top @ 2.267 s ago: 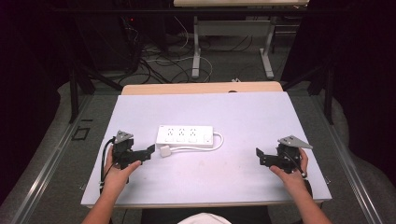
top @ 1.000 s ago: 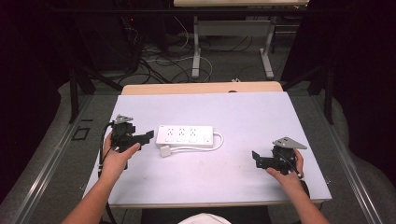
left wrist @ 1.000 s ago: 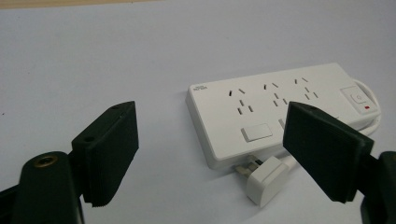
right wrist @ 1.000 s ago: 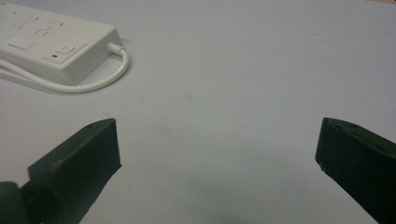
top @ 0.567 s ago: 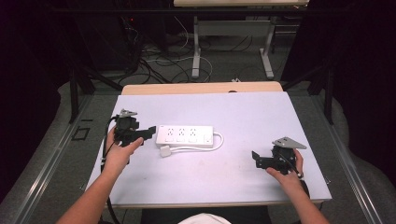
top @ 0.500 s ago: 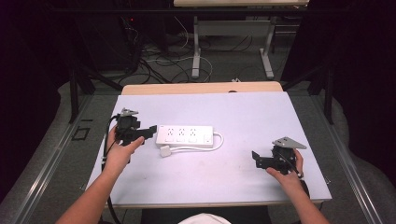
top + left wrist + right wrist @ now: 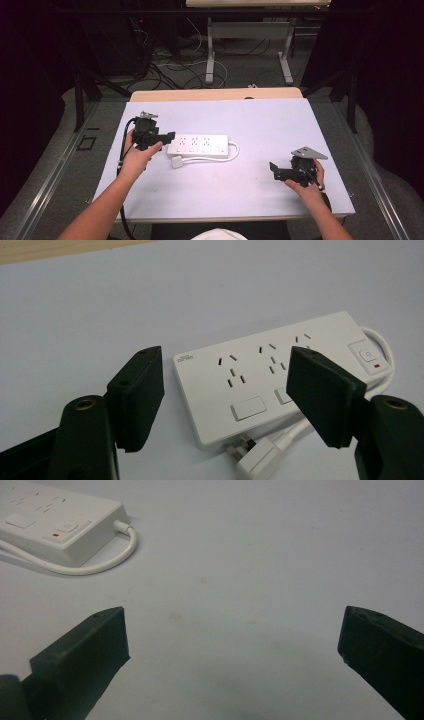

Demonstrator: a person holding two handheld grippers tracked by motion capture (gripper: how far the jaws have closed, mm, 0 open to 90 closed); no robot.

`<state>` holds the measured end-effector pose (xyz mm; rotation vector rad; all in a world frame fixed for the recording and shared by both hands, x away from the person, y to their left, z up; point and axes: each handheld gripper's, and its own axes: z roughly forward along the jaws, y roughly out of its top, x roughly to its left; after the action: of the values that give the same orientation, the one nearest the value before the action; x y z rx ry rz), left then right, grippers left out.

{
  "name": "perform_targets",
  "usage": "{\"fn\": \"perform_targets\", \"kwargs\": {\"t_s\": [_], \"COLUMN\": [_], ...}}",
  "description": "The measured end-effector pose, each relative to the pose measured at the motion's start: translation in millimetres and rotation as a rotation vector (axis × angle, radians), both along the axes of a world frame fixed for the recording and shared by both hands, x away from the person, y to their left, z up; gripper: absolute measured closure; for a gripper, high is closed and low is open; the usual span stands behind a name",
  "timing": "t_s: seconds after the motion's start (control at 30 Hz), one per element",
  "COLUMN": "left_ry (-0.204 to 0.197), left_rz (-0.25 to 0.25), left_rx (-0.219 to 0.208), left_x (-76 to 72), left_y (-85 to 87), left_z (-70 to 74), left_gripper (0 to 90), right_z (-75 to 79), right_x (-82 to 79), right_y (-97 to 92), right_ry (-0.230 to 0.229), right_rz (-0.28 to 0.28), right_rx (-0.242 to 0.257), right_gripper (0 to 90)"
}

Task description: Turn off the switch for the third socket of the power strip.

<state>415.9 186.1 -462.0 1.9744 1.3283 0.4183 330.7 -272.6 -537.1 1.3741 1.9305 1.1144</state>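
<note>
Just left of the white power strip, the left gripper faces its near end, jaws apart and just closing with nothing pinched, seemingly short of contact. Well right of the strip, the right gripper gapes wide, empty.

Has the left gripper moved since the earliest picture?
Yes. The left gripper went up the table, from below the white plastic power strip to its left end; its jaws have just been closing, gripping nothing.
</note>
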Motion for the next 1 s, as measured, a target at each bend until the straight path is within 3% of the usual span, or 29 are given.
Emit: {"fn": "perform_targets", "kwargs": {"t_s": [0.4,0.6,1.0], "left_ry": [0.116,0.219,0.295], "left_rz": [0.034,0.037,0.08], "left_rx": [0.014,-0.006,-0.032], "left_x": [13.7,18.4,26.0], "left_y": [-9.2,-12.3,-16.7], "left_z": [-9.3,-11.0,-20.8], "left_gripper": [35.2,40.5,50.1], "right_z": [-1.2,-2.0,-2.7], "right_x": [0.8,1.5,1.4], "right_y": [0.1,-0.3,0.3], "right_ry": [0.011,0.011,0.016], "right_rz": [-0.003,0.002,0.009], "right_rx": [0.004,-0.002,-0.003], "right_gripper": [0.0,0.0,0.0]}}
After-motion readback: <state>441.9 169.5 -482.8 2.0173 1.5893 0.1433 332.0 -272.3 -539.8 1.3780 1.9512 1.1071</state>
